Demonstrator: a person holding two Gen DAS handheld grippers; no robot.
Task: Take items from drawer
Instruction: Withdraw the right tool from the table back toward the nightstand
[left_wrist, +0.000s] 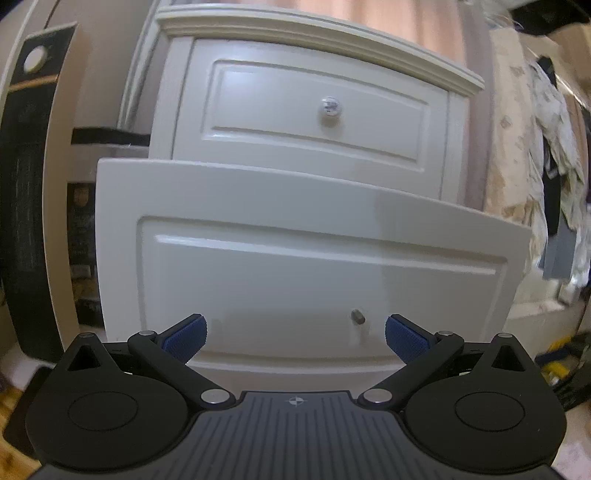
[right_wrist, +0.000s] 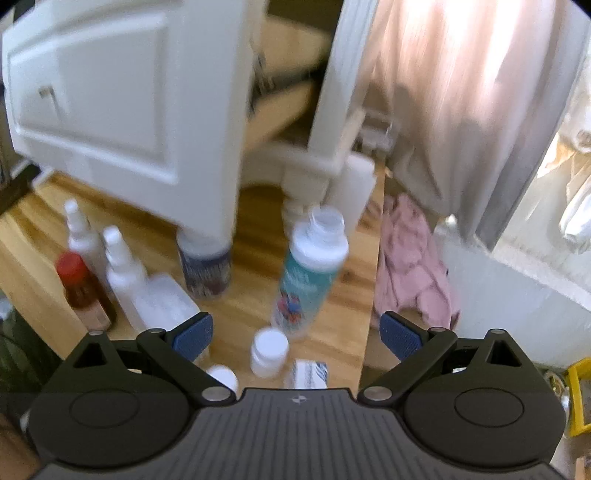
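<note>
Left wrist view: lower drawer (left_wrist: 303, 258) standing pulled out below knobbed upper drawer (left_wrist: 314, 110) | left gripper (left_wrist: 295, 332) facing its front, jaws spread, holding nothing | right gripper (right_wrist: 295, 332) hovering spread over teal bottle (right_wrist: 310, 273) on wooden floor (right_wrist: 251, 306).

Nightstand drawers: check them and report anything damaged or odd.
The lower drawer is pulled out, and its front has only a bare stud where a knob should be. The upper drawer is shut and keeps its round knob. The left gripper faces the stud with jaws apart, holding nothing.
</note>
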